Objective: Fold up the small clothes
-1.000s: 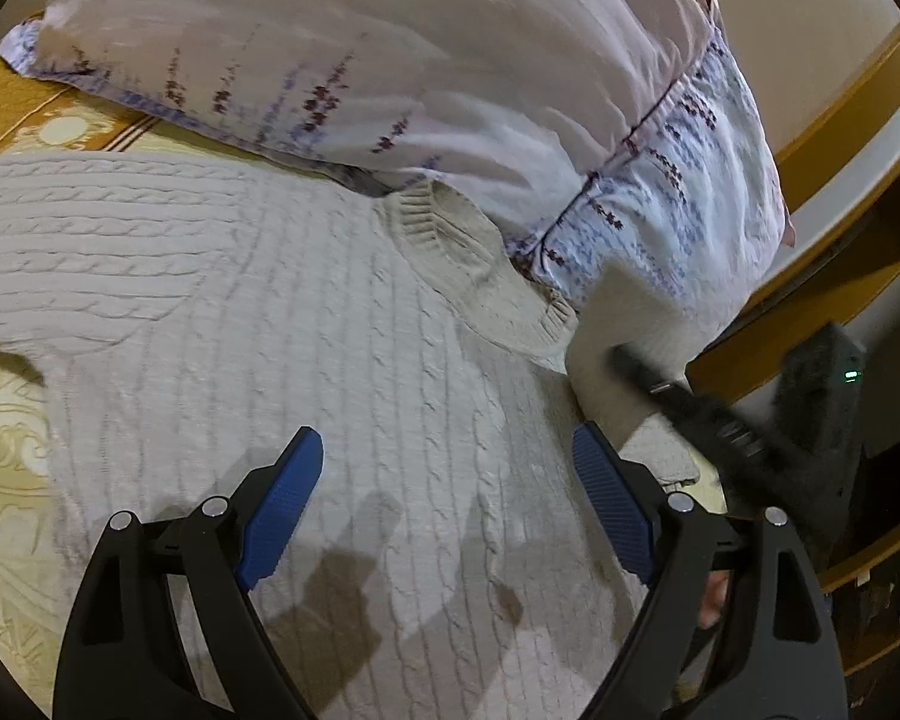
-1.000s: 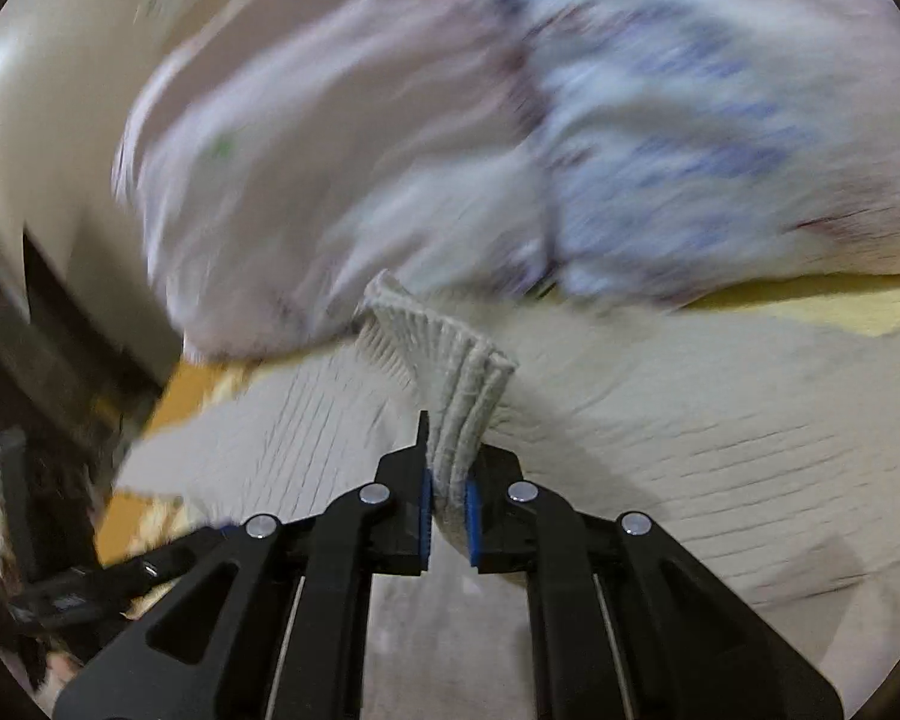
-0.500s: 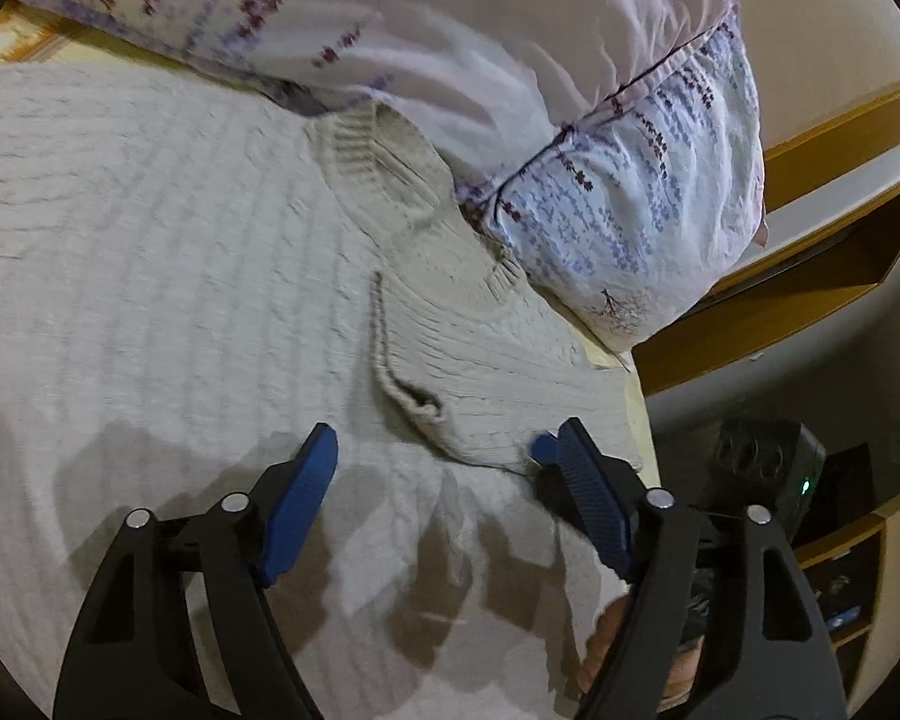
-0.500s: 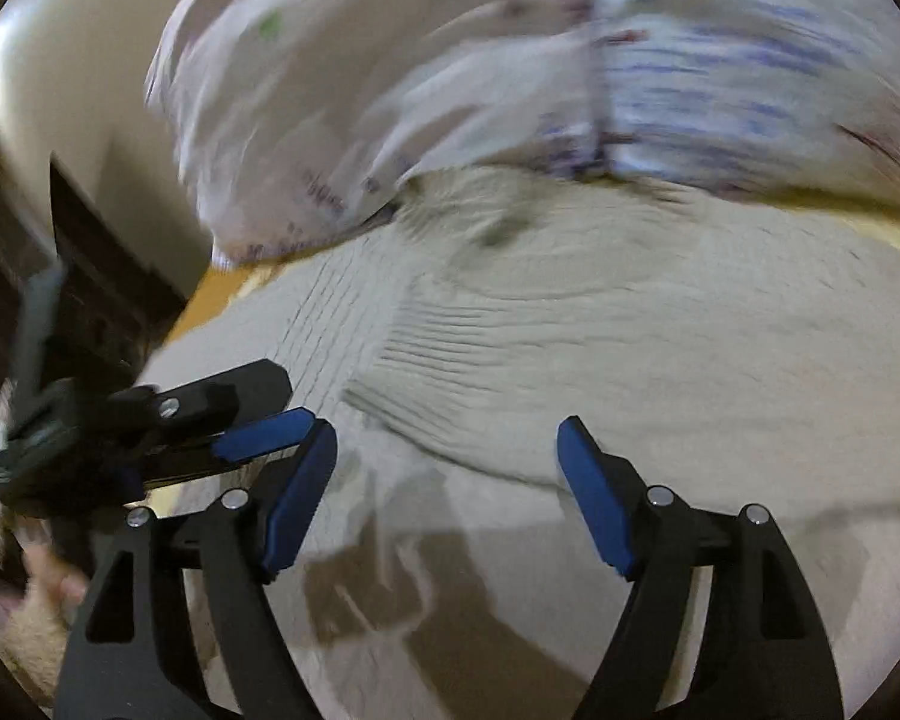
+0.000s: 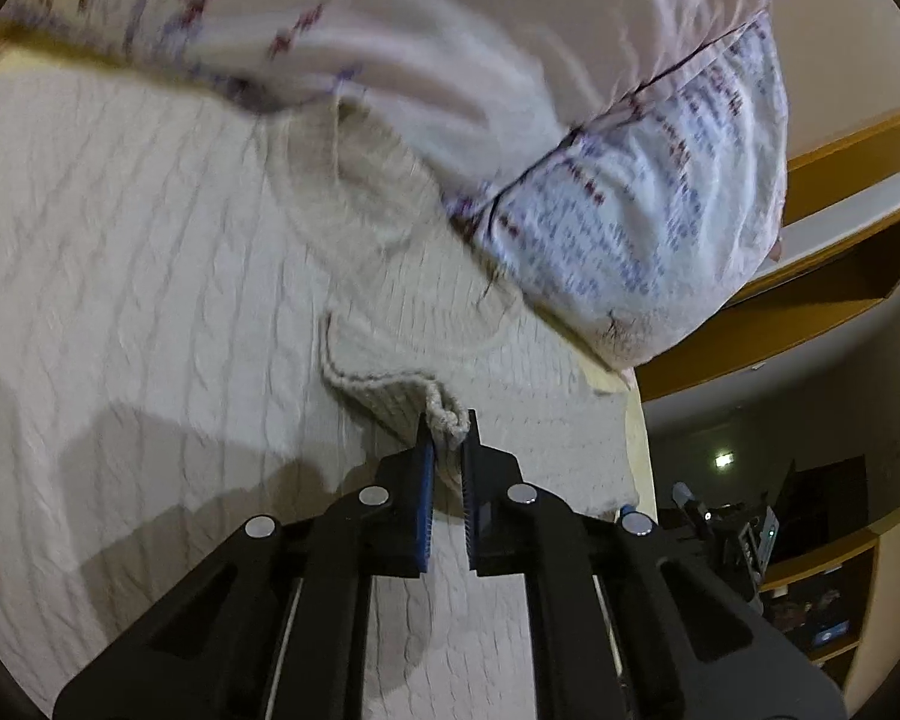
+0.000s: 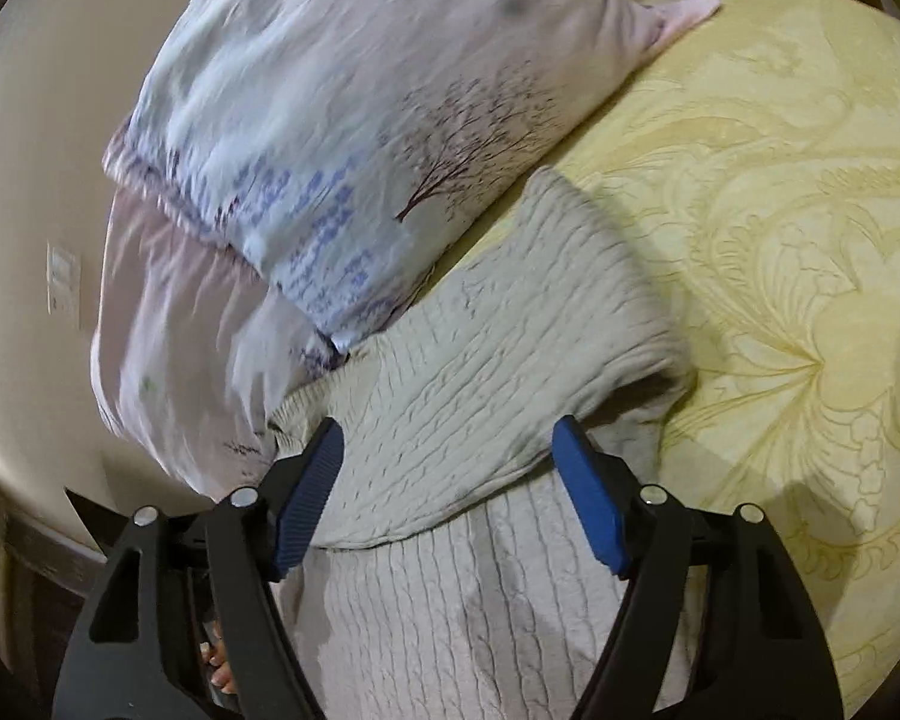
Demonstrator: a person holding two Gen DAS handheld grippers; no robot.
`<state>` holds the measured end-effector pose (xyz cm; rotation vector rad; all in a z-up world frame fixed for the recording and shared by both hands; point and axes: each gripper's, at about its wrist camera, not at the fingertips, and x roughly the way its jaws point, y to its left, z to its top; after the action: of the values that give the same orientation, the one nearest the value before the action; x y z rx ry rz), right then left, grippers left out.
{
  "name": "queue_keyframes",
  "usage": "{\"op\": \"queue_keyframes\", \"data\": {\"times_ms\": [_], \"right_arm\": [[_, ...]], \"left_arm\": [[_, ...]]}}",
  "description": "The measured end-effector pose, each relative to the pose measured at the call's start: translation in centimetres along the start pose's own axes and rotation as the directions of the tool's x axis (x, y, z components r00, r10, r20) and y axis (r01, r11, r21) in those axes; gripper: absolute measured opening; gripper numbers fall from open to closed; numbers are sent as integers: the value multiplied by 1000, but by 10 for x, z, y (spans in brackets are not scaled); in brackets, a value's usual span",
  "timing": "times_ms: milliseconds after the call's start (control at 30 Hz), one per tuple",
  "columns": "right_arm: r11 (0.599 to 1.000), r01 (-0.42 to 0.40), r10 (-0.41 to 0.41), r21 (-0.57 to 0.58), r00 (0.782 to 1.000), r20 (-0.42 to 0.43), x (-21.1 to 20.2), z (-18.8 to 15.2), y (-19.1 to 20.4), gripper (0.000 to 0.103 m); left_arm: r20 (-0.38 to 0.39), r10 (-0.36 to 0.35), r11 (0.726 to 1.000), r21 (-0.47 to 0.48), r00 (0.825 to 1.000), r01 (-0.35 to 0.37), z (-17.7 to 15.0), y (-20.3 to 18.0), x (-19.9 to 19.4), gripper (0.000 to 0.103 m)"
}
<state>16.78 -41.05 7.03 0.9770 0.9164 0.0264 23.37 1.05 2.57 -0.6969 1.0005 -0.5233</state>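
Left tongs clamped on sweater cuff, right tongs closing, nothing pinched — yellow bedspread only here

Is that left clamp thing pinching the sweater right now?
Yes, the left gripper is shut on the sweater's ribbed cuff.

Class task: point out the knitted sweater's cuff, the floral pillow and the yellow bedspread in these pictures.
sweater's cuff [image 5: 444,417], left wrist view, ribbed end.
floral pillow [image 6: 354,138], right wrist view, printed middle.
yellow bedspread [image 6: 780,210], right wrist view, bare patterned part.
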Motion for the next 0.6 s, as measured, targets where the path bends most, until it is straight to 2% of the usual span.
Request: {"op": "queue_keyframes", "data": {"times_ms": [100, 233, 400, 600], "right_arm": [[1000, -9, 9, -21, 1000, 6, 1, -1, 4, 68], [996, 10, -7, -92, 1000, 30, 4, -3, 20, 67], [982, 69, -70, -174, 998, -1, 23, -6, 33, 67], [943, 210, -225, -257, 974, -32, 49, -14, 39, 69]], "left_arm": [[60, 30, 999, 36, 998, -32, 10, -1, -19, 7], [115, 122, 991, 41, 986, -128, 20, 16, -40, 7], [112, 195, 980, 26, 974, -199, 16, 41, -44, 7], [67, 242, 969, 27, 968, -245, 11, 51, -32, 7]]}}
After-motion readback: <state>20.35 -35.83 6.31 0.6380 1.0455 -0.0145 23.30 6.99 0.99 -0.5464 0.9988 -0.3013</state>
